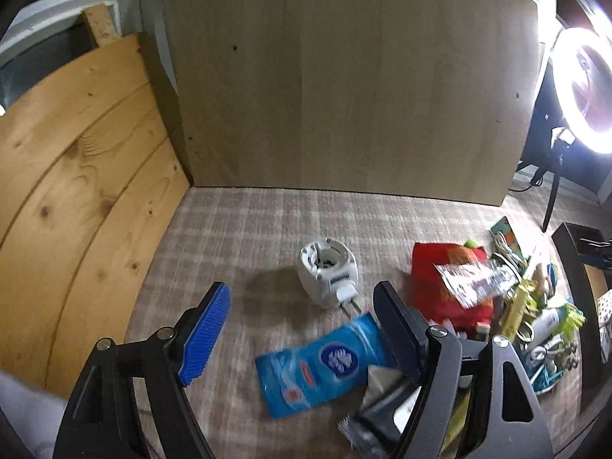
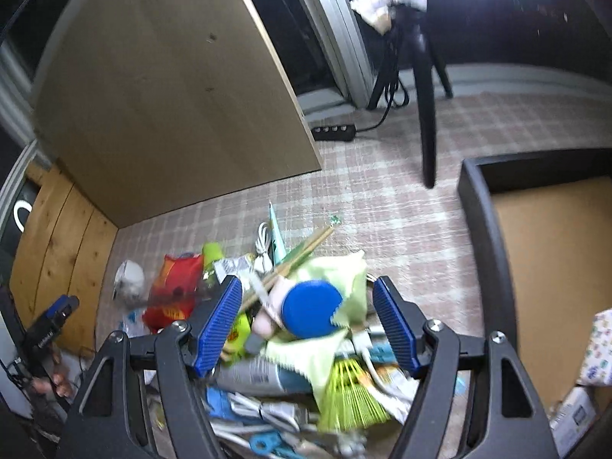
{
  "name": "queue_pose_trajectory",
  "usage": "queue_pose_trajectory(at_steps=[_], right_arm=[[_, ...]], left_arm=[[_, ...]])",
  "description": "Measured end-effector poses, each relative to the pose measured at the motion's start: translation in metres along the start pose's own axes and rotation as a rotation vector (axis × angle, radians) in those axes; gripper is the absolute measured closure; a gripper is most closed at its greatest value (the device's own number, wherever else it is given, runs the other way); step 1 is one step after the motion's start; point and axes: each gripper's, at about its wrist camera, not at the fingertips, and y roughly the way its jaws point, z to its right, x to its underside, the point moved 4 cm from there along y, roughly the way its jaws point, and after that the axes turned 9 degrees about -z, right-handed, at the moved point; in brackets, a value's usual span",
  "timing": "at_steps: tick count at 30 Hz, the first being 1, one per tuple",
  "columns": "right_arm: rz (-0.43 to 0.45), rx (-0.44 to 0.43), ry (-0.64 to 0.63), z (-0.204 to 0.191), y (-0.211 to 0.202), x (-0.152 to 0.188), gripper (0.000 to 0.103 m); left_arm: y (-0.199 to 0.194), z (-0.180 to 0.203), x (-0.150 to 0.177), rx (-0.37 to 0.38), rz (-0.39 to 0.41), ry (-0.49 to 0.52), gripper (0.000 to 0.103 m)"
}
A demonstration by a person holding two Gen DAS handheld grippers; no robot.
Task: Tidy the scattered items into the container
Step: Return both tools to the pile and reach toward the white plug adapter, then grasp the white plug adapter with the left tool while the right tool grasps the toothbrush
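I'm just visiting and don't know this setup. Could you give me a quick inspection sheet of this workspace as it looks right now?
Surface: checked cloth.
Job's things: blue wipes pack, white plug device, red snack bag lie scattered; black container at right.
Clutter: heaped pile with blue-capped tube, green cloth.
Grippers: left gripper open, empty; right gripper open above the pile.
Cables: white cord in pile; power strip.
Surroundings: wooden boards, ring light.

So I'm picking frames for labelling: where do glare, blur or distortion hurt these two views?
Left wrist: ring light blows out at the right edge, the silver wrapper is motion-smeared, and fisheye bends the wood planks. Right wrist: glare along the top edge; the item pile is blurred.
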Motion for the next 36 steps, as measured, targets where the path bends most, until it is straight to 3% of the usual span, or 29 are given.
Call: queue_pose_trajectory(at_steps=[6, 13, 22, 24, 26, 28, 33, 34, 36], right_arm=[[-0.068, 0.028, 0.042, 0.008, 0.042, -0.02, 0.033], [-0.113, 0.039, 0.035, 0.006, 0.069, -0.03, 0.033], [-0.137, 0.046, 0.019, 0.001, 0.084, -0.041, 0.034], [-0.143, 0.038, 0.03, 0.001, 0.086, -0.042, 0.035], [-0.151, 0.029, 0.037, 0.002, 0.088, -0.043, 0.041], [-0.161, 0.016, 0.046, 0.001, 0.092, -0.043, 0.058], [-0.171, 0.002, 0.037, -0.005, 0.099, -0.043, 0.062], [-0.164, 0.003, 0.038, -0.007, 0.1, -0.043, 0.073], [-0.153, -0.013, 0.043, -0.009, 0.098, -0.044, 0.081]], left_arm=[[0.035, 0.002, -0.015, 0.063, -0.068, -0.052, 0.027], [0.074, 0.014, -0.023, 0.079, -0.155, -0.082, 0.027], [0.114, 0.023, -0.027, 0.006, -0.227, -0.06, 0.027], [0.118, 0.022, -0.026, 0.0, -0.234, -0.067, 0.033], [0.121, 0.021, -0.025, -0.004, -0.239, -0.072, 0.039], [0.123, 0.022, -0.024, -0.003, -0.251, -0.073, 0.042], [0.124, 0.027, -0.022, -0.026, -0.255, -0.042, 0.045], [0.124, 0.028, -0.022, -0.03, -0.254, -0.039, 0.045], [0.123, 0.027, -0.021, -0.029, -0.253, -0.043, 0.046]])
